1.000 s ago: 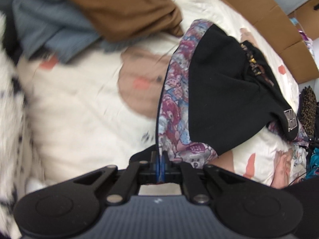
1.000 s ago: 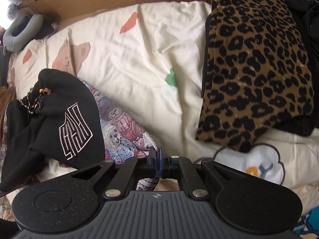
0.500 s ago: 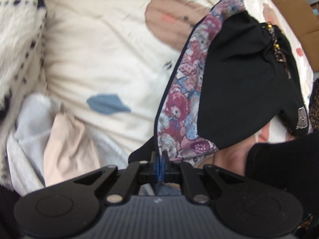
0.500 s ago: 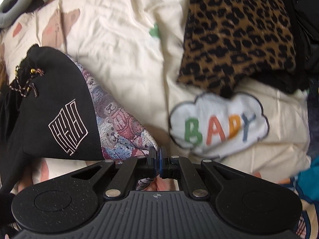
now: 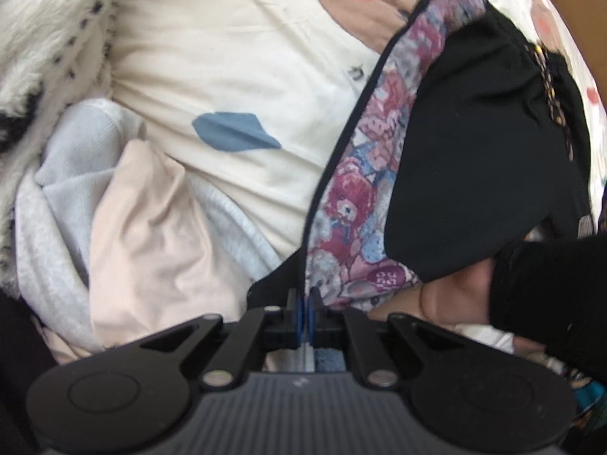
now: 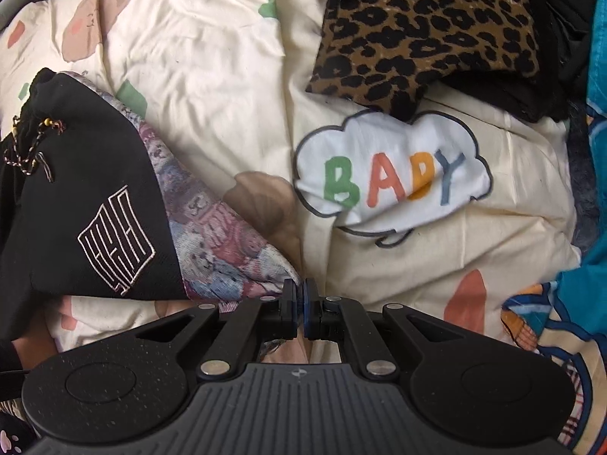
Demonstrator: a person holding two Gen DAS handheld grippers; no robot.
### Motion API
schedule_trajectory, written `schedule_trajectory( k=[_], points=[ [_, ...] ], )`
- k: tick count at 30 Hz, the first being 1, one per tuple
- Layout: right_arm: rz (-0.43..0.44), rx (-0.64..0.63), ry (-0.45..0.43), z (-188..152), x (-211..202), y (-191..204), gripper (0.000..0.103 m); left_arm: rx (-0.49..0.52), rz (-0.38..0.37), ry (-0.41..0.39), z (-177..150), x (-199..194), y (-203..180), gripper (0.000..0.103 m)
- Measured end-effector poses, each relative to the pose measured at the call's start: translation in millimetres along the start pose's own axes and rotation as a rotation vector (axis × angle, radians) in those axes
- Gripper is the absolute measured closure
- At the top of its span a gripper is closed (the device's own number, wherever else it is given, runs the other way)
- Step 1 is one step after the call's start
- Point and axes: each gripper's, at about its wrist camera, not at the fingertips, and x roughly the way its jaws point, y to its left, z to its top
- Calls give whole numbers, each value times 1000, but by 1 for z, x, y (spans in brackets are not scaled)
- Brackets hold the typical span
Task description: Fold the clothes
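A black garment (image 5: 478, 159) with a bear-patterned purple lining (image 5: 364, 189) hangs stretched between both grippers over the cream bed cover (image 5: 235, 49). My left gripper (image 5: 304, 303) is shut on one lower corner of it. In the right wrist view the same garment (image 6: 87, 189) shows a pink embroidered logo and a braided cord, and my right gripper (image 6: 299, 303) is shut on the patterned corner (image 6: 242, 261). The person's hand and black sleeve (image 5: 550, 284) sit under the garment at the right of the left wrist view.
A pale blue and peach clothes pile (image 5: 125, 204) and a white fluffy spotted blanket (image 5: 49, 38) lie at left. A folded leopard-print garment (image 6: 425, 26) lies on dark clothes beyond the "BABY" cloud print (image 6: 390, 174). Teal patterned fabric (image 6: 584, 295) is at right.
Both grippers have pulled back toward the near side of the bed with the garment, lifting and stretching it. The brown and blue clothes have left the left view; the pale pile came in.
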Motion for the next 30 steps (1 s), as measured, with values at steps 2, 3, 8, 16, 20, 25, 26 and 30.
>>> schedule_trajectory(
  k=[2, 3, 8, 16, 20, 25, 26, 30],
  points=[
    [-8, 5, 2, 0, -6, -1, 100, 1, 5, -50, 8, -17, -2, 85],
    [-12, 3, -5, 2, -11, -2, 100, 7, 4, -75, 13, -26, -5, 84],
    [10, -23, -77, 22, -36, 3, 99, 80, -14, -192, 57, -54, -33, 80],
    [100, -158, -175, 74, -35, 52, 99, 242, -57, -296, 123, -54, -87, 70],
    [149, -239, -208, 99, -23, 84, 96, 312, -62, -336, 151, -48, -111, 70],
    [183, -336, -248, 121, -4, 118, 77, 366, -64, -384, 174, -38, -138, 69],
    [190, -350, -252, 125, -1, 124, 77, 377, -64, -392, 177, -37, -142, 68],
    [215, -386, -271, 140, 10, 144, 77, 405, -71, -416, 190, -29, -157, 66]
  ],
)
